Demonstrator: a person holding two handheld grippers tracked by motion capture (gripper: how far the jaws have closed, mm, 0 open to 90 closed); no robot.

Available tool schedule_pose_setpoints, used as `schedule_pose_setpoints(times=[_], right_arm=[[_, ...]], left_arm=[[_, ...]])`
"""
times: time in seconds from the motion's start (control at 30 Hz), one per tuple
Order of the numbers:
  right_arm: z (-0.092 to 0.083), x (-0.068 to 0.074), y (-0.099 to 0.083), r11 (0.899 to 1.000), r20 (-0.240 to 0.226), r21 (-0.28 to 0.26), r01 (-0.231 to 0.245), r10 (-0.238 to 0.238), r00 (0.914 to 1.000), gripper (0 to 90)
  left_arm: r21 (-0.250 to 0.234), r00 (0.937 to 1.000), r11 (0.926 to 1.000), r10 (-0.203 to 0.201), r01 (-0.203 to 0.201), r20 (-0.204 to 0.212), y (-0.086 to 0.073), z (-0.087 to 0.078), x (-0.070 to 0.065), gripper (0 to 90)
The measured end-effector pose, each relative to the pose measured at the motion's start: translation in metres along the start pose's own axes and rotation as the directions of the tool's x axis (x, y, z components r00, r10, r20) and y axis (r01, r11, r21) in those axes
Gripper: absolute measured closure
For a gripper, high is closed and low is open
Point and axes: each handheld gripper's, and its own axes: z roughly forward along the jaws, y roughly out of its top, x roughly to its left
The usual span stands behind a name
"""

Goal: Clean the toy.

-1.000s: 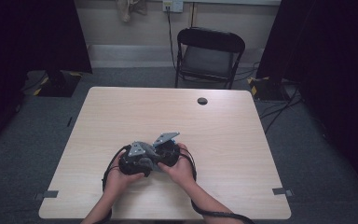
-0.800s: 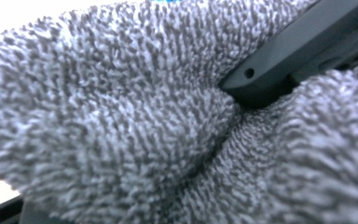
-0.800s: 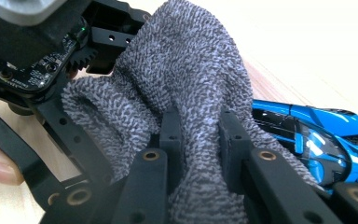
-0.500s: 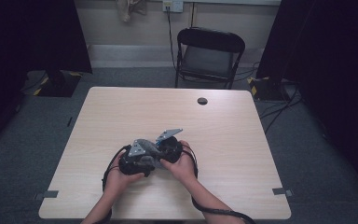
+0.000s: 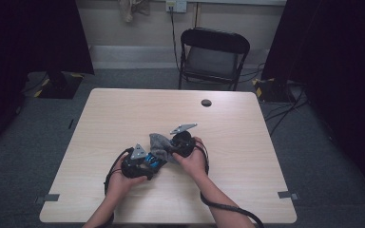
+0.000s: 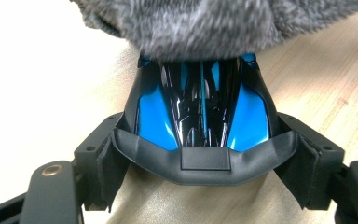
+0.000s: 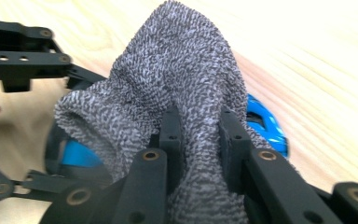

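Note:
A blue and black toy car [image 6: 200,112] is clamped across its rear between the pads [image 6: 105,168] of my left gripper [image 6: 200,163], low over the table. In the high view that left gripper [image 5: 145,164] sits at the front middle of the table, with the car [image 5: 153,163] at its tip. My right gripper [image 7: 200,135] is shut on a fuzzy grey cloth [image 7: 168,84], which drapes over the car's [image 7: 265,126] front end. From above, the cloth [image 5: 160,145] bunches between the two tools, and the right gripper [image 5: 173,148] is just right of it.
The wooden table [image 5: 123,109] has a small black round object [image 5: 206,102] near its far edge. A black folding chair [image 5: 214,52] stands behind the table. Cables trail from both grippers toward the front edge.
My right gripper has shifted right and slightly away with the cloth, dragging it along the car. The left gripper and the car have stayed put.

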Motion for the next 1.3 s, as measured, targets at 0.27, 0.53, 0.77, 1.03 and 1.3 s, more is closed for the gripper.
schedule_pose_setpoints(times=[0.27, 0.53, 0.77, 1.03, 1.3], right_arm=[[0.002, -0.008, 0.001, 1.000, 0.033, 0.020, -0.006, 0.006, 0.9994, 75.3], [0.005, -0.013, 0.004, 0.999, 0.058, 0.033, -0.017, 0.015, 0.9982, 75.4], [0.008, -0.021, 0.007, 0.998, 0.078, 0.050, -0.034, 0.030, 0.9965, 75.3], [0.010, -0.027, 0.009, 0.997, 0.091, 0.054, -0.055, 0.050, 0.9946, 75.3], [0.011, -0.034, 0.007, 0.995, 0.089, 0.044, -0.095, 0.091, 0.9919, 75.3]], left_arm=[[0.000, 1.0000, 1.0000, -0.001, 0.001, -0.001, 0.000, 0.000, 0.000, 24.5], [0.000, 1.0000, 1.0000, -0.002, 0.002, -0.001, 0.000, 0.000, 0.000, 24.5], [0.000, 1.0000, 1.0000, -0.001, 0.001, -0.001, 0.000, 0.000, 0.000, 24.5], [0.001, 1.0000, 1.0000, -0.001, 0.001, -0.001, 0.000, 0.000, 0.000, 24.5], [0.000, 1.0000, 1.0000, -0.001, 0.001, -0.001, 0.000, 0.000, 0.000, 24.5]])
